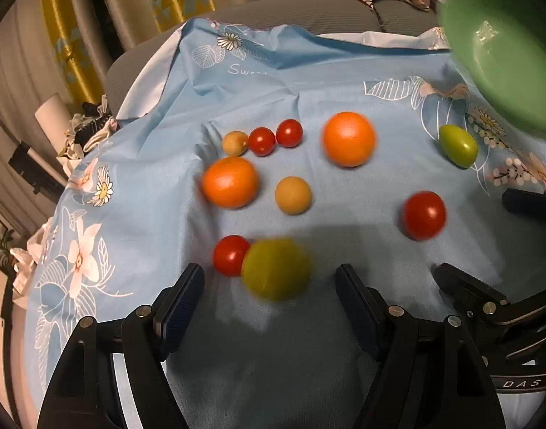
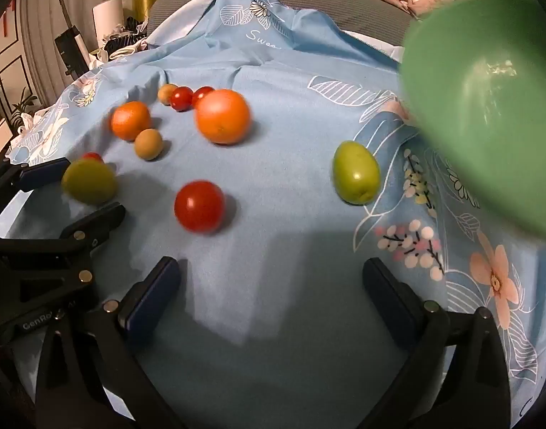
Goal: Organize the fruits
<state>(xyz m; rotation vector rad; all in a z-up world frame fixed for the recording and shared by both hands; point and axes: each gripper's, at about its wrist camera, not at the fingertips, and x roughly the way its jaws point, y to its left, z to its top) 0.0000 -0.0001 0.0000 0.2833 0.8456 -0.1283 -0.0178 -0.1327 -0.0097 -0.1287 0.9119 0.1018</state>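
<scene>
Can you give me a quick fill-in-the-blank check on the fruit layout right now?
1. Both grippers, left and right, are ____.
2. The number of oranges on the cloth is ____.
3. The fruit just ahead of the left gripper is a yellow-green one touching a ____ tomato.
4. The bowl is colored ____.

Missing words: open; two; red; green

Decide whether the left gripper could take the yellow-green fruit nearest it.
Probably yes: the left gripper has its jaws open, the yellow-green fruit lies just ahead, though a red tomato touches it.
</scene>
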